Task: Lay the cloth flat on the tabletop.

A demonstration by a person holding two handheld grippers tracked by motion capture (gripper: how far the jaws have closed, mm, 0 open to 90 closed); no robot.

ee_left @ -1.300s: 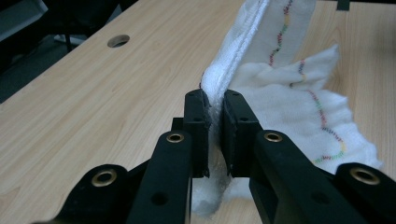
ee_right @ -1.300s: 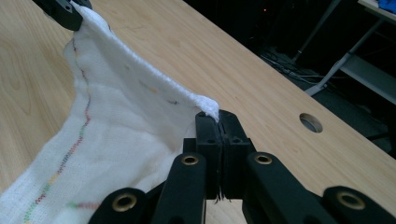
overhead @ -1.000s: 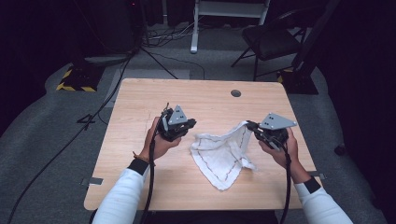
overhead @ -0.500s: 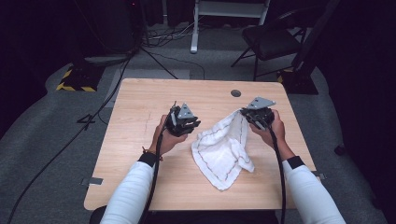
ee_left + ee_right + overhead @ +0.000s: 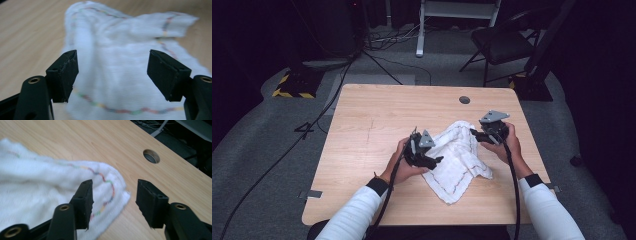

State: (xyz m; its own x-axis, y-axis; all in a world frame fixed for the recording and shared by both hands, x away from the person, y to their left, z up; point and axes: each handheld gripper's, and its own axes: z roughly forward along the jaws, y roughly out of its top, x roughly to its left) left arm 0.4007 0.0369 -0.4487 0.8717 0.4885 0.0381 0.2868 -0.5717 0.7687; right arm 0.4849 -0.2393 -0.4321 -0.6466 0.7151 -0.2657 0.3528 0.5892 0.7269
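A white cloth (image 5: pixel 458 159) with a coloured stitched border lies crumpled on the wooden table (image 5: pixel 377 115), right of centre. My left gripper (image 5: pixel 435 161) is at the cloth's left edge. Its jaws have just been opening and stand open in the left gripper view (image 5: pixel 112 53), with the cloth (image 5: pixel 117 82) lying loose beyond them and no pad pressing on it. My right gripper (image 5: pixel 476 134) is at the cloth's far right corner. Its jaws have also just been opening and stand open (image 5: pixel 114 182), the cloth's corner (image 5: pixel 107 182) resting on the wood between them.
A round cable hole (image 5: pixel 464 99) sits in the table behind the right gripper, also seen close by in the right gripper view (image 5: pixel 151 156). A black chair (image 5: pixel 502 40) and floor cables (image 5: pixel 377 60) lie beyond the table. Bare wood spreads to the left.
Both grippers held the cloth raised between them; now they have come down, the left one nearer and rightward. Both have opened and let the cloth drop bunched on the table.
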